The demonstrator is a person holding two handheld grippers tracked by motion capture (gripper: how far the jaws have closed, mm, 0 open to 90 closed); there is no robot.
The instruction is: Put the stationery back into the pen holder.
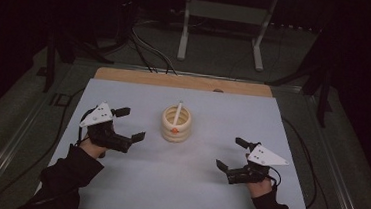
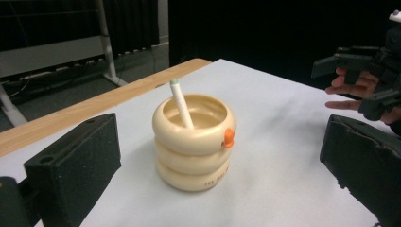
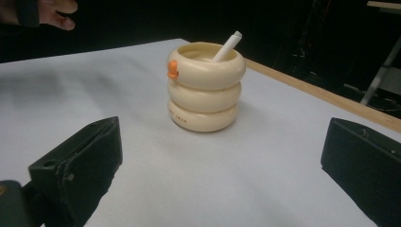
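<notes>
A cream holder point(image 1: 176, 125) shaped like three stacked rings stands mid-table, with a small orange knob point(image 1: 175, 131) on its near side. A white pen point(image 1: 177, 112) leans inside it. In the left gripper view the holder point(image 2: 194, 142) sits between the wide-apart jaws, with the pen point(image 2: 181, 104) sticking out. It shows likewise in the right gripper view, holder point(image 3: 205, 87) and pen point(image 3: 226, 46). My left gripper point(image 1: 130, 124) is open, left of the holder, empty. My right gripper point(image 1: 232, 154) is open at the front right, empty.
The grey-white table mat point(image 1: 182, 184) ends at a wooden strip point(image 1: 183, 81) along the far edge. Beyond it, cables and a white metal frame point(image 1: 224, 17) stand on the dark floor. The right gripper point(image 2: 364, 80) shows far off in the left gripper view.
</notes>
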